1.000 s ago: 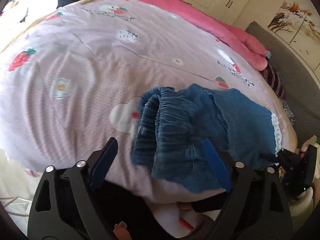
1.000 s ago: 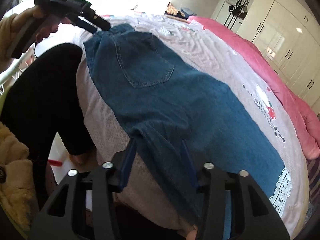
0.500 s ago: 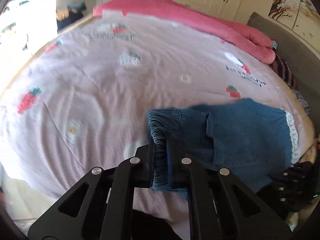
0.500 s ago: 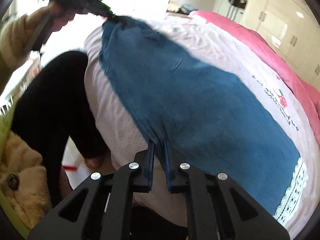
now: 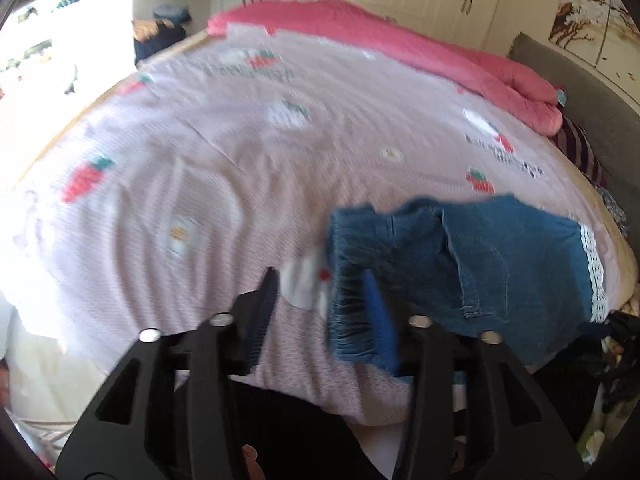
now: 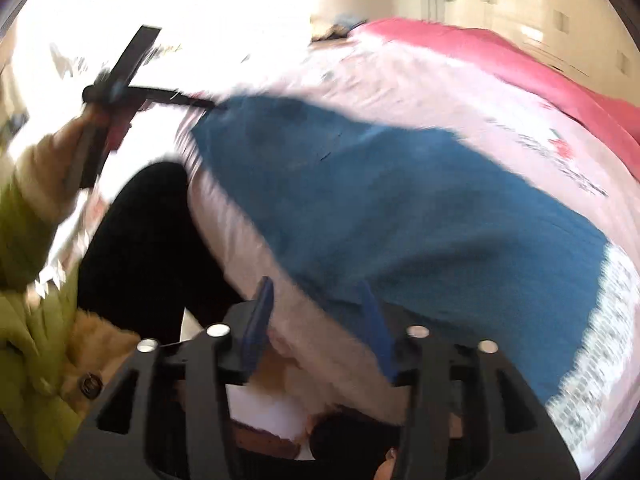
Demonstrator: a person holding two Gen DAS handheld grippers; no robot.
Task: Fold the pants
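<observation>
In the left wrist view, the left gripper [image 5: 324, 300] stands about half spread over the near edge of the bed [image 5: 168, 152]. Half a second ago its jaws were pinched shut on the gathered waistband of the denim pants [image 5: 480, 264]; they have just been opening, and the waistband now hangs against the inner face of the right-hand blue pad, with the other pad clear of it over the pink sheet. Whether that one pad still presses the cloth is hard to say through the blur, but nothing is clamped. The pants lie at the bed's near right corner, folded over on themselves, waistband toward the left and the white lace hem [image 5: 594, 276] toward the right edge. A second ago the waistband was bunched and loosely heaped; now it lies flatter and squarer. A rolled pink quilt [image 5: 440, 64] lies along the far edge of the bed.

In the right wrist view, the right gripper [image 6: 318, 320] is likewise partly spread, its jaws having just been opening after a tight pinch on the pants' near edge half a second ago. The denim edge now sits between the pads without being squeezed. The pants [image 6: 400, 208] stretch from the left gripper [image 6: 208, 102], at the upper left, down to the lace hem [image 6: 600, 344] at the right. The person's left hand [image 6: 80, 136], in a yellow-green sleeve [image 6: 28, 232], carries that gripper. This view is heavily smeared.
</observation>
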